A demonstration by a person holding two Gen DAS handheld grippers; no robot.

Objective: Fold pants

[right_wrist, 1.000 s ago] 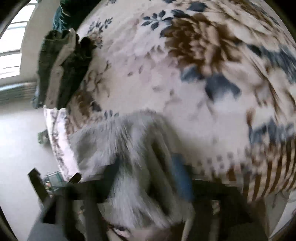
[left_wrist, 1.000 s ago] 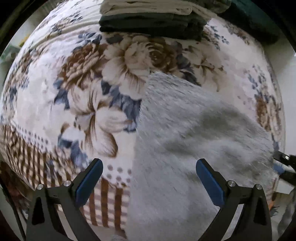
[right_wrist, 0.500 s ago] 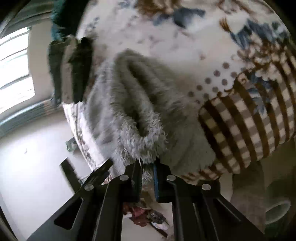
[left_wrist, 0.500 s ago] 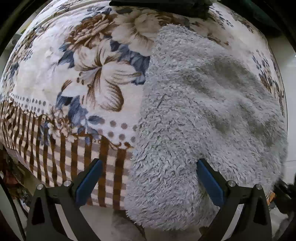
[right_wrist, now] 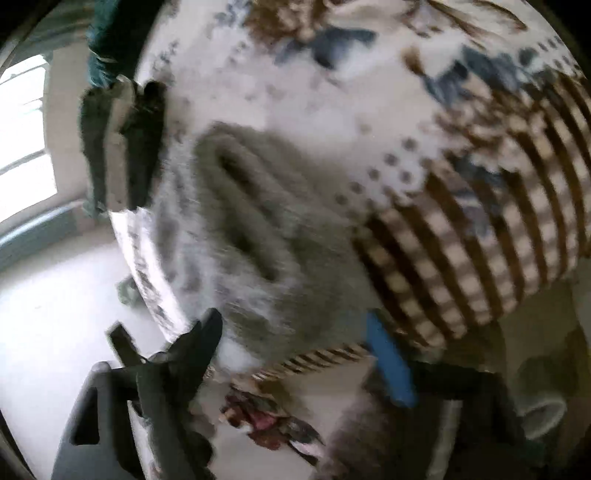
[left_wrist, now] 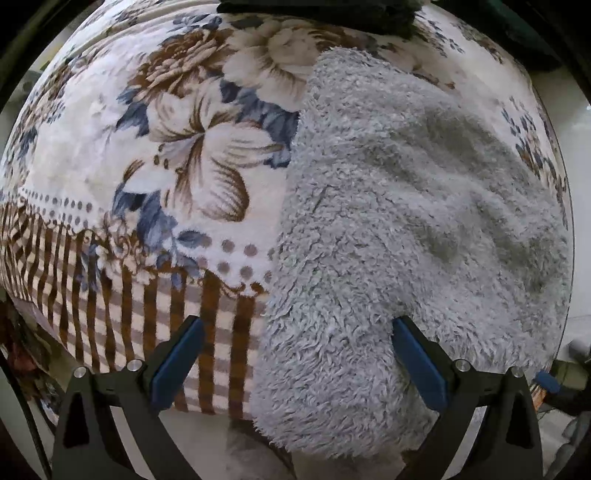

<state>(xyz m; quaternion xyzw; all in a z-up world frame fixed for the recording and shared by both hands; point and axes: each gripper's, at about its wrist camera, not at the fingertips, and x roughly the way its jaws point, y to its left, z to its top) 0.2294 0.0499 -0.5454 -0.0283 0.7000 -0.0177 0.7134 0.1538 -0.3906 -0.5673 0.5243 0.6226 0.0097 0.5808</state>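
Fluffy grey pants (left_wrist: 388,206) lie folded on a floral blanket (left_wrist: 166,147), their near end hanging over the blanket's front edge. My left gripper (left_wrist: 295,354) is open, its blue pads on either side of that near end, not gripping it. In the blurred right wrist view the pants (right_wrist: 258,221) lie at the blanket's corner. My right gripper (right_wrist: 295,350) is open and holds nothing, just in front of the pants' edge.
A stack of folded dark and beige clothes (left_wrist: 314,11) sits at the blanket's far edge, also in the right wrist view (right_wrist: 122,144). The blanket's striped border (right_wrist: 480,240) drops to the floor (right_wrist: 55,314). Clothes lie on the floor (right_wrist: 266,417).
My right gripper has opened and let go of the pants' edge, and backed off slightly. My left gripper stays open and barely moved in the last half second.
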